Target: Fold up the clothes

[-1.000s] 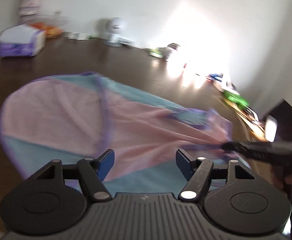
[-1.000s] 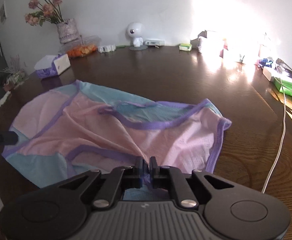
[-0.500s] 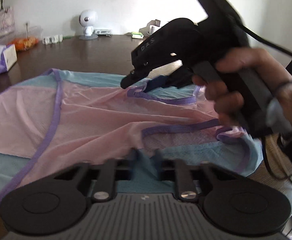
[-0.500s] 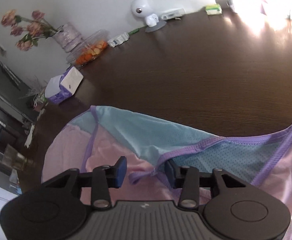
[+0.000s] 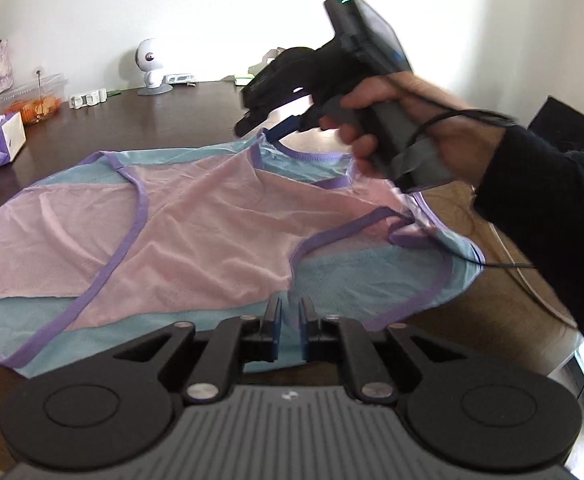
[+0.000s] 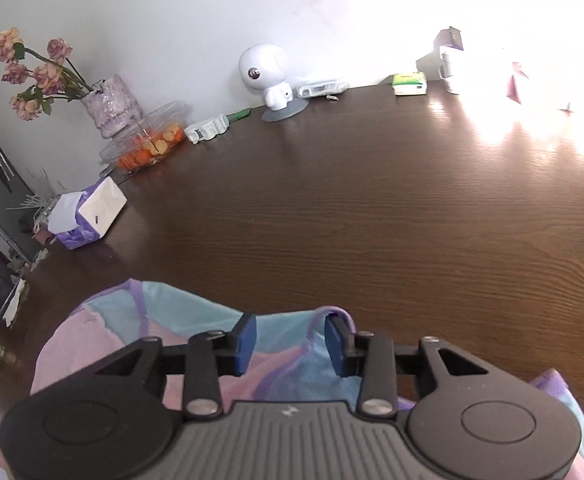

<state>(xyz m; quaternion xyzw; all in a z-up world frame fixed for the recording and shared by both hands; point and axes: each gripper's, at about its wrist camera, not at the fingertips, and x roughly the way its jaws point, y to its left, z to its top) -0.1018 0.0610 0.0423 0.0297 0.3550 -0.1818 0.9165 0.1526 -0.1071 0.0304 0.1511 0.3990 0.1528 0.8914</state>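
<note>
A: Surface?
B: Dark wood table (image 6: 372, 220), white wall behind; tissue box (image 6: 91, 216), flower vase (image 6: 109, 106), white figurine (image 6: 267, 76) upper frame. No legible writing.
A: Garment?
B: Pink-and-blue garment (image 5: 211, 220) spread mid-frame.
A: Grippers?
B: Left hand-held gripper (image 5: 289, 316) pinched onto near blue hem. Right hand-held gripper (image 6: 289, 346), fist-held, jaws parted astride the far purple edge.

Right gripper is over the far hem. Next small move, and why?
Probably close the right gripper on the purple hem. It is open with the hem between its fingers, while the left gripper is shut on the garment's near edge, so both ends would be held for the fold.
</note>
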